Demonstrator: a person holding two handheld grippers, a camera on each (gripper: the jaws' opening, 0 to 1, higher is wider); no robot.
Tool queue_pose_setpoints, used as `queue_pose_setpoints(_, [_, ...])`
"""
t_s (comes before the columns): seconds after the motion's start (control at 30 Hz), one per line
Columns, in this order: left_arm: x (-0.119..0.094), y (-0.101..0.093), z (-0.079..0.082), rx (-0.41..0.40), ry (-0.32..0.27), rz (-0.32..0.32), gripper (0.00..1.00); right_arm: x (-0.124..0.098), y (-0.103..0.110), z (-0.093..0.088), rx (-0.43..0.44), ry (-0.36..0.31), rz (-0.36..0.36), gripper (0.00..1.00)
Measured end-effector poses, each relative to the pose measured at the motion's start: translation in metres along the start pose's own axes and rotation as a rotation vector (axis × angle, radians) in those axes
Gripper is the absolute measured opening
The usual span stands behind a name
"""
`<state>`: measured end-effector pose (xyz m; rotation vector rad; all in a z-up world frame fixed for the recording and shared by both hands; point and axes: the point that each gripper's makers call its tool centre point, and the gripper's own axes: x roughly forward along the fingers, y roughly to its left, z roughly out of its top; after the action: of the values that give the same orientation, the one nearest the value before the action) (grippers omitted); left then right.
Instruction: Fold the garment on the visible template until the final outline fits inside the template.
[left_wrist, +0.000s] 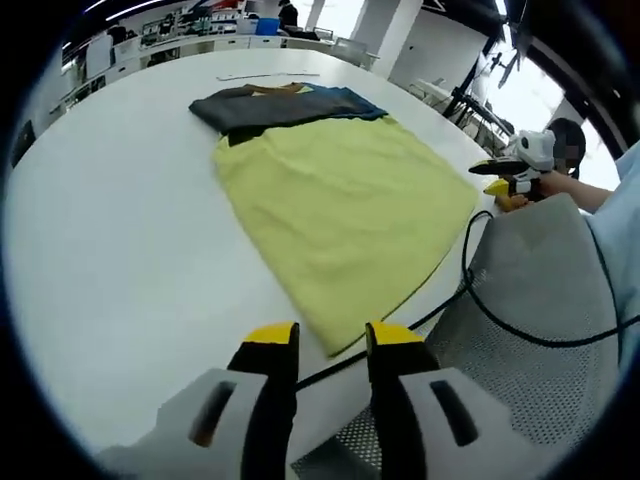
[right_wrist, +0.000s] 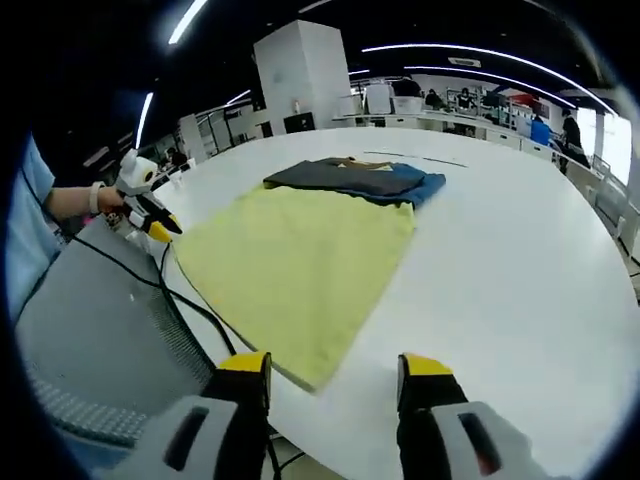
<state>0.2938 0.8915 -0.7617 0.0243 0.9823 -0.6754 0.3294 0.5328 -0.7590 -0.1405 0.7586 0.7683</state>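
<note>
A yellow-green garment (left_wrist: 335, 215) lies spread flat on the round white table (left_wrist: 120, 230), one corner at the near edge. My left gripper (left_wrist: 333, 338) hovers open just off that near corner, with nothing between its yellow-tipped fingers. In the right gripper view the same garment (right_wrist: 300, 265) stretches away from my right gripper (right_wrist: 335, 367), which is open and empty above the table edge. The right gripper (left_wrist: 508, 178) also shows at the right of the left gripper view, off the table, held by a hand. The left gripper (right_wrist: 150, 222) appears at the left of the right gripper view.
Folded dark grey (left_wrist: 250, 108) and blue (left_wrist: 350, 100) clothes lie at the garment's far end. A grey mesh chair back (left_wrist: 540, 310) with a black cable (left_wrist: 470, 290) stands against the near table edge. A thin strip (left_wrist: 268, 75) lies further back. Desks and shelves fill the background.
</note>
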Motion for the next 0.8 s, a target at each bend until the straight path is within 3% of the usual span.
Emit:
queue_pose_setpoints(0.2, [0.0,-0.002,-0.009,-0.036,0.017,0.0,0.18,0.001,0.0,-0.011,0.129,0.026,0.018,0.23])
queue_pose_setpoints(0.4, [0.002,-0.005,-0.008,-0.115,-0.002,-0.019,0.13,0.005,0.006,-0.013,0.144,0.041,0.041,0.1])
queue_pose_setpoints(0.67, [0.003,-0.003,-0.009,-0.183,-0.015,-0.024,0.06,0.01,0.009,-0.011,0.199,0.041,0.056,0.0])
queue_pose_setpoints(0.8, [0.005,-0.002,-0.01,-0.191,-0.009,-0.019,0.01,0.011,0.011,-0.01,0.213,0.044,0.063,0.0])
